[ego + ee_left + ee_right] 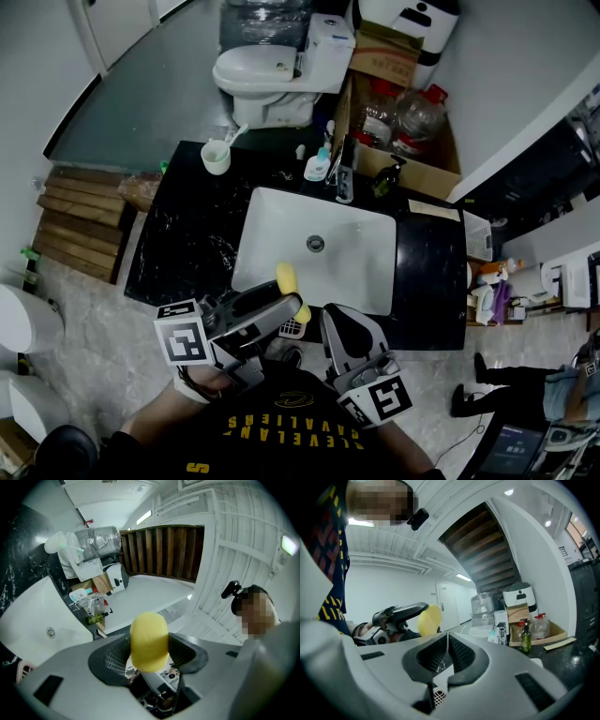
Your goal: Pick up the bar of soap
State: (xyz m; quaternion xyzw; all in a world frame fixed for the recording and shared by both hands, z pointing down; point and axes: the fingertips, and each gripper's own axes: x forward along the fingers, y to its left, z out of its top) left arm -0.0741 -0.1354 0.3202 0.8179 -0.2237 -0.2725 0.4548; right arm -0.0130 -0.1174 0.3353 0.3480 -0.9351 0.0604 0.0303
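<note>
The left claw [149, 654] grips a smooth, pale-yellow bar of soap [149, 637] with rounded ends. Its pads press on either side, and the bar stands tilted up over the near rim of the white sink [281, 220]. The right claw [447, 649] is held level just beside it, jaws together and empty. The bar's lower end is hidden between the pads.

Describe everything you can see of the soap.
The soap is a plain yellow bar with rounded ends and a smooth, matte surface; no print shows. The left gripper is shut on its lower half, a dark ribbed pad on each side, and its upper end sticks out past the jaws. It is held in the air over the near edge of the white sink, touching nothing else.
</note>
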